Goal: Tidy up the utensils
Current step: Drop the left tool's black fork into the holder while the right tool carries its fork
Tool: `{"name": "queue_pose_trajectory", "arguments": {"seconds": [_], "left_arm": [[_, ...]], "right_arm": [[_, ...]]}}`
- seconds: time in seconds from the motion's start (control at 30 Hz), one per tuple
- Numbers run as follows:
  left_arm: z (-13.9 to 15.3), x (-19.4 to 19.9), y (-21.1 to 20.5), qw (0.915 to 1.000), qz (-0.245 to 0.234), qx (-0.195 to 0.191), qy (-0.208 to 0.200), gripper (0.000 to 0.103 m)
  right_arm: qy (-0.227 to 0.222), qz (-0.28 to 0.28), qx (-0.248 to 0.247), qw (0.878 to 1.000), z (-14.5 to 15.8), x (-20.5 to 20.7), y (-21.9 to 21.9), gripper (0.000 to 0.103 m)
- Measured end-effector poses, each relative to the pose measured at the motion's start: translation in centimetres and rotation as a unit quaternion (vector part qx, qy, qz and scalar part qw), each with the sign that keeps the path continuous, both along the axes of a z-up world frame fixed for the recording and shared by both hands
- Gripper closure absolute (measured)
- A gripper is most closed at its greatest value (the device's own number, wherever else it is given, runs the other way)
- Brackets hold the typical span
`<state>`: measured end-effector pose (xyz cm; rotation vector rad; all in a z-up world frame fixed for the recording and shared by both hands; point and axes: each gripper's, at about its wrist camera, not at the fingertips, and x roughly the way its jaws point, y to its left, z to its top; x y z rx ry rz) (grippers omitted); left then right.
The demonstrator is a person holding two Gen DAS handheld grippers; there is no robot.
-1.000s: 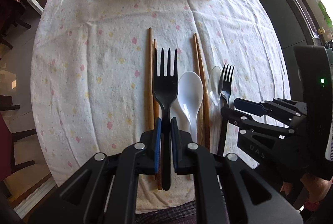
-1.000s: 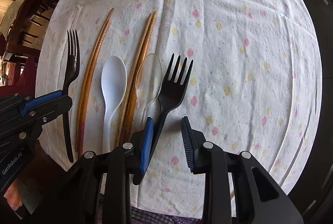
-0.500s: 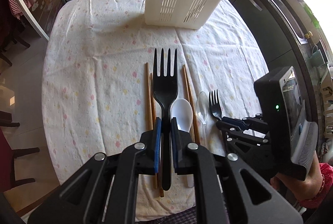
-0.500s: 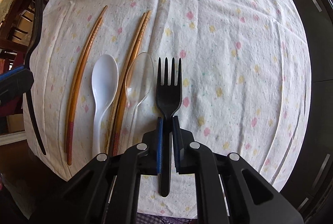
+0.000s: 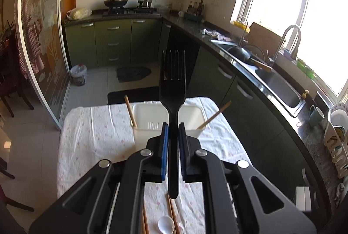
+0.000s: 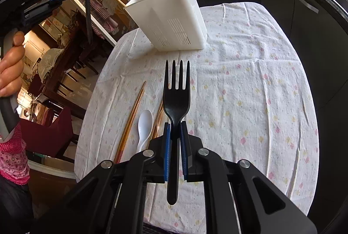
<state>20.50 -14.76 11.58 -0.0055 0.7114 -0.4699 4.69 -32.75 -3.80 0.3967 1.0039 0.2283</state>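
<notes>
Above floral tablecloth (image 6: 250, 73), left claw (image 5: 173, 131) and right claw (image 6: 175, 131) each clamp a black fork (image 6: 176, 101).

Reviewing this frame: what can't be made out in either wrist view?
- Holder floor, left wrist view: blocked by the left gripper and its fork.
- Holder interior, right wrist view: solid white wall.
- Clear spoon, left view: cut by the bottom edge.
- Second chopstick pair, right view: mostly behind the right gripper and its fork.

two black forks (image 5: 173, 90) (image 6: 176, 101) gripped; chopsticks (image 6: 130, 120) flat.
</notes>
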Motion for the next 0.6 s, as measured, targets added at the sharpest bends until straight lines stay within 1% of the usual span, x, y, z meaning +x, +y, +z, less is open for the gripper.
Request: {"name": "queue_pose_trajectory", "arguments": {"seconds": [0.07,0.13,0.27,0.33,0.43,0.5,0.6], "left_arm": [[0.7,1.1,-0.4,0.9989,0.008,-0.023,-0.041,0.094],[1.0,2.3,-0.8,0.9959,0.023,-0.039,-0.079,0.094],[-0.3,4.5,-1.4,0.9881,0.056,-0.058,-0.131,0.094],[-1.5,5.1,-1.8,0.9837,0.066,-0.057,-0.157,0.094],[-3.5,5.5,-2.3,0.9814,0.071,-0.048,-0.172,0.094],[-4.7,5.8,-2.6,0.9826,0.069,-0.043,-0.167,0.094],[-6.1,5.5,-3.0,0.9816,0.065,-0.028,-0.177,0.094]], "right_arm": [[-0.012,-0.003,0.011,1.0,0.3,-0.8,-0.5,0.093],[-0.023,-0.006,0.021,0.999,0.4,-0.6,-1.1,0.093],[-0.046,-0.014,0.044,0.998,0.7,-1.3,-2.5,0.093],[-0.06,-0.02,0.048,0.997,0.9,-1.3,-2.8,0.093],[-0.076,-0.027,0.053,0.995,1.4,-1.1,-3.0,0.093],[-0.088,-0.029,0.053,0.994,1.9,-0.8,-2.9,0.093],[-0.108,-0.034,0.049,0.992,2.9,-0.4,-2.8,0.093]]}}
